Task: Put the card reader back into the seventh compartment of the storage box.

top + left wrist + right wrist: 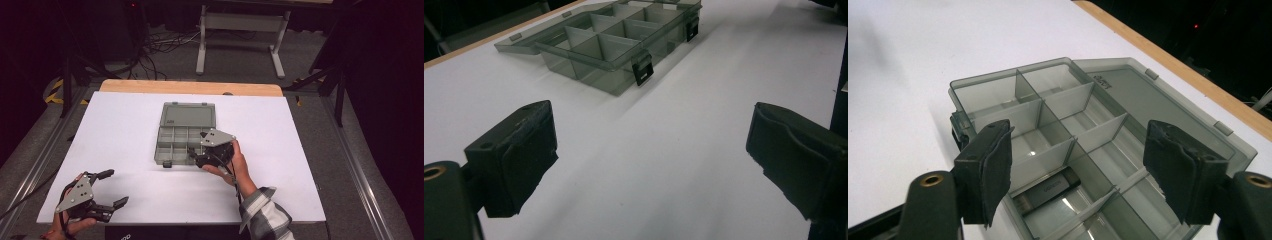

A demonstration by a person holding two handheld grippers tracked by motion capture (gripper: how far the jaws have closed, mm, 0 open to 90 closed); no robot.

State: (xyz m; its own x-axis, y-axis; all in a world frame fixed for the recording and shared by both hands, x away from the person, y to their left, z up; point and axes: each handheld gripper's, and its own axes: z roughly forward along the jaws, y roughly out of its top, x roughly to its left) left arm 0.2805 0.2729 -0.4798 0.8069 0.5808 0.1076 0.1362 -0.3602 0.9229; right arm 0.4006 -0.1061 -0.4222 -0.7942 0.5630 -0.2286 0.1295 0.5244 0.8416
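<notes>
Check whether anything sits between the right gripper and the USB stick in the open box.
Nothing visible does. The right gripper hangs open just above the USB stick, which lies flat in a compartment of the box, its lid folded back.

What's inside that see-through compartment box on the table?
A dark USB stick lies in one compartment of the box. The compartments beyond it look empty. The nearest ones are partly hidden behind the right gripper.

The left gripper [107,189] is black, with a grey three-cornered plate [75,192] on top that has small screws at the corners. Its pads [526,150] are matte black with rough edges, and a brass-coloured ring [433,172] sits near one. The right gripper [196,156] has the same plate. The person wears a grey and white checked sleeve [262,212].
</notes>
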